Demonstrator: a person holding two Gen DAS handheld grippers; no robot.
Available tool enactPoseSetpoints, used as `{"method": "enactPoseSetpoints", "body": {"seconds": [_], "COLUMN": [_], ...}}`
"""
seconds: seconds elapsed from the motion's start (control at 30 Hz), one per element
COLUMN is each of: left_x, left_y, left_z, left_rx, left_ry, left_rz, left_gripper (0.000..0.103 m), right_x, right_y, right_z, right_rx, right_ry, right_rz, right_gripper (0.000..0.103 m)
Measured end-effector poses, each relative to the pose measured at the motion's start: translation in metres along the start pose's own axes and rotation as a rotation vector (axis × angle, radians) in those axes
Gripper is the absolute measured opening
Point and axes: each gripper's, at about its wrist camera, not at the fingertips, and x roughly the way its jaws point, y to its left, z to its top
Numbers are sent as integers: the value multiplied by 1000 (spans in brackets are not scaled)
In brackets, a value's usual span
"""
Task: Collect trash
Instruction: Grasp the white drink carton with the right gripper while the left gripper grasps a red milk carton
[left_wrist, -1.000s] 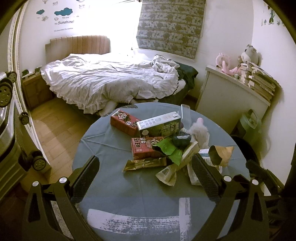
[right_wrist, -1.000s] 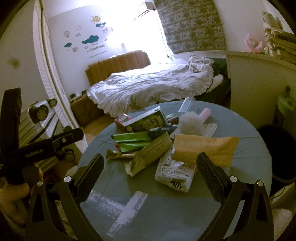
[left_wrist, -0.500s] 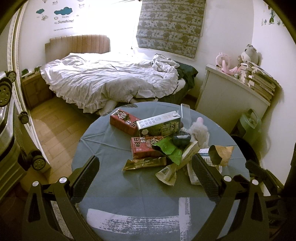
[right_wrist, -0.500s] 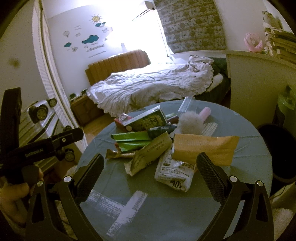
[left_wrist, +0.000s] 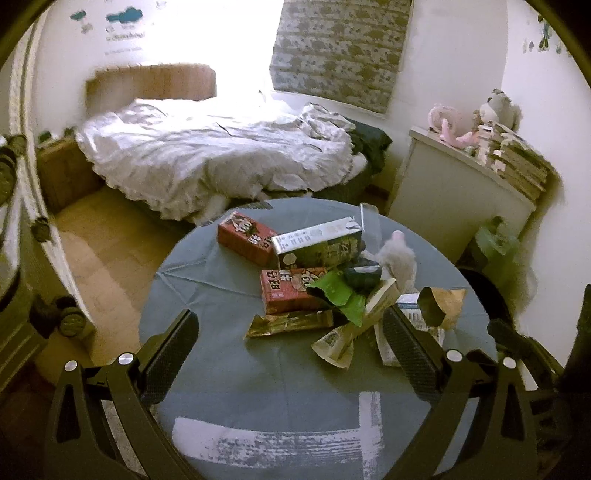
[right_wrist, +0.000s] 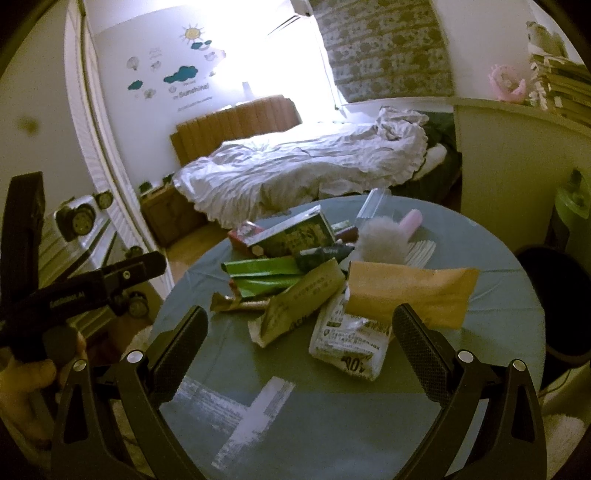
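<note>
Grey-blue round table (left_wrist: 229, 369) bears the trash pile (left_wrist: 332, 291) at its centre, toward twelve o'clock of our tongs; we note left gripper (left_wrist: 291, 347) and right gripper (right_wrist: 301, 341) both spread apart, holding nothing, hovering short of it.

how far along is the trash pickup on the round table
Nothing looks collected yet. The pile still sits on the table: red cartons, milk carton, green wrapper, brown paper bag and white packet. In hand: nothing; the left tool and right tool are both open and empty, short of the pile. All the picking remains.
</note>
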Motion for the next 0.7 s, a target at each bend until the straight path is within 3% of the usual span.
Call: {"method": "enactPoseSetpoints", "body": {"seconds": [0.2, 0.33, 0.53, 0.7], "left_x": [27, 55, 108, 132], "left_y": [69, 82, 87, 88], "left_z": [16, 33, 63, 91], "left_rx": [-143, -137, -133, -41], "left_ry": [10, 58, 150, 164], "left_rz": [-18, -29, -96, -111], "left_gripper": [98, 98, 98, 98], "right_x": [9, 43, 134, 198], "right_y": [-1, 6, 24, 39], "right_z": [45, 90, 130, 138], "right_rx": [-168, -347, -685, -863], "right_ry": [10, 79, 270, 438], "right_rz": [1, 81, 180, 306], "right_gripper": [99, 99, 94, 91]}}
